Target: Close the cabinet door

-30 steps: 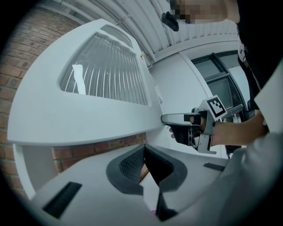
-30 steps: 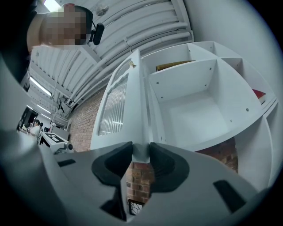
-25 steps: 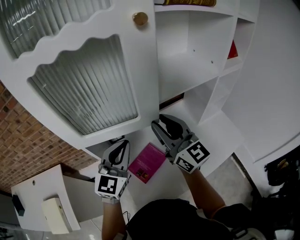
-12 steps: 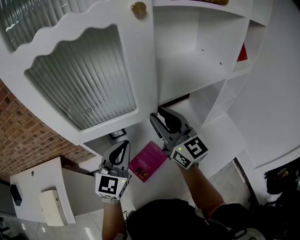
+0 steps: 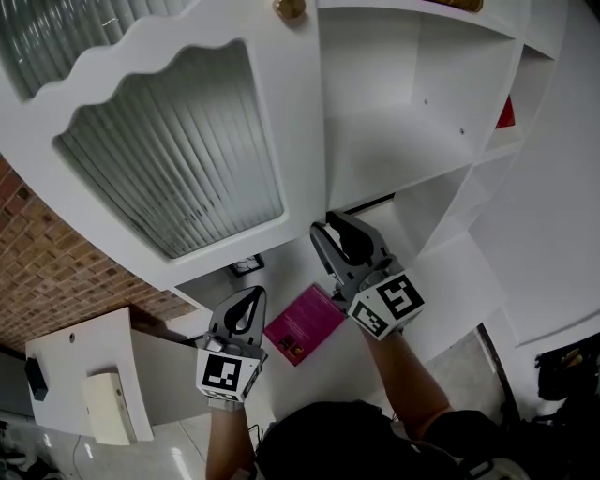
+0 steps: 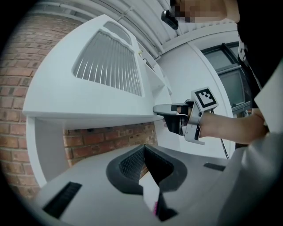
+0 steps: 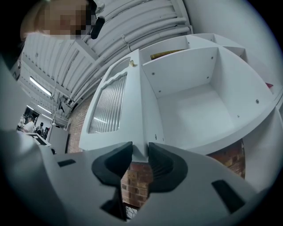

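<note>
Right gripper (image 5: 330,234) is clamped on the cabinet door (image 5: 178,141) at its bottom corner on the free edge. In the right gripper view the door's (image 7: 108,110) edge sits squarely between the two pads, both jaws pressed against it (image 7: 140,152). The door is wide open, swung out to the left of the cabinet (image 5: 412,103), ribbed glass panel facing the head camera, brass knob (image 5: 289,7) up at the top of the same edge, also visible in the right gripper view (image 7: 131,63). The compartment behind the door is bare white inside. Left gripper (image 5: 249,300) hangs lower and to the left, below the door's bottom rail, not touching anything. Its own view shows the jaws together with nothing between them (image 6: 143,152), pointing at the door's underside (image 6: 88,117) and at the right gripper (image 6: 166,109) on the corner. A pink book (image 5: 305,323) lies on the white surface below, between the two grippers. Brick wall (image 5: 47,272) is behind the door at left. A small red item (image 5: 506,114) sits in a side compartment at far right; can't tell what it is.
</note>
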Demonstrator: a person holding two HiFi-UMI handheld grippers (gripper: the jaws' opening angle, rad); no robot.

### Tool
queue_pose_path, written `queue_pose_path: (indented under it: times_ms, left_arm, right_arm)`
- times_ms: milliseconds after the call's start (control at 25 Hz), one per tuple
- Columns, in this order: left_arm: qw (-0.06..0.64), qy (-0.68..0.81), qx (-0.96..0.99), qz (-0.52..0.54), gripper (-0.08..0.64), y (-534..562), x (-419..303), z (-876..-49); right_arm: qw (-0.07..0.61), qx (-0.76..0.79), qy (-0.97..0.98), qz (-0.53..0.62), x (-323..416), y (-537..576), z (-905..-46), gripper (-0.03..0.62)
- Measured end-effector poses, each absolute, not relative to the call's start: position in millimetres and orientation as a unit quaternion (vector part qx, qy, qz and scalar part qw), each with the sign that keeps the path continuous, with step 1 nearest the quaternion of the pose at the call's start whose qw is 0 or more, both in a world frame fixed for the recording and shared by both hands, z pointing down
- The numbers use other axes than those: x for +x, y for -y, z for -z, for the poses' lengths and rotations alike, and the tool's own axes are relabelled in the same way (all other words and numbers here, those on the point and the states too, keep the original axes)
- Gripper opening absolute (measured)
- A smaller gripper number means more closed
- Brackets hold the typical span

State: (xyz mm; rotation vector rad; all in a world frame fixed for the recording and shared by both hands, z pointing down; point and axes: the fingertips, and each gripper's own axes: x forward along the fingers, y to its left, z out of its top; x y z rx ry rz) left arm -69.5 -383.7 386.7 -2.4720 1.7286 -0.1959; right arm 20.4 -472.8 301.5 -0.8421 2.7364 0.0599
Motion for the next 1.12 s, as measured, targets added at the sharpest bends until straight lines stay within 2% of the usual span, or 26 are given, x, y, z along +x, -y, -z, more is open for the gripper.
queue_pose_path:
  times_ms: [480, 640, 920, 1120]
  left_arm:
    - [0.054, -0.576, -0.812, 0.073, 0.008, 380.4, -67.9, -395.3]
    - [0.074, -0.576, -0.811, 0.068, 0.007, 375.5, -75.4, -397.0]
    - [0.046, -0.58, -0.811, 0.062, 0.007, 362.9, -77.1, -391.8]
    - [0.075, -0.574, -0.813, 0.052, 0.008, 351.5, -84.1, -390.8]
  right_arm:
    - [0.135, -0.294, -0.946, -0.02, 20.8, 473.4, -301.6, 0.12]
    - [0.133, -0.301, -0.944, -0.019, 21.4, 472.4, -301.9, 0.117]
    - [0.131, -0.324, -0.937, -0.024, 26.1, 463.6, -301.8, 0.11]
    - [0.117, -0.349, -0.929, -0.032, 30.4, 449.6, -308.0, 0.1]
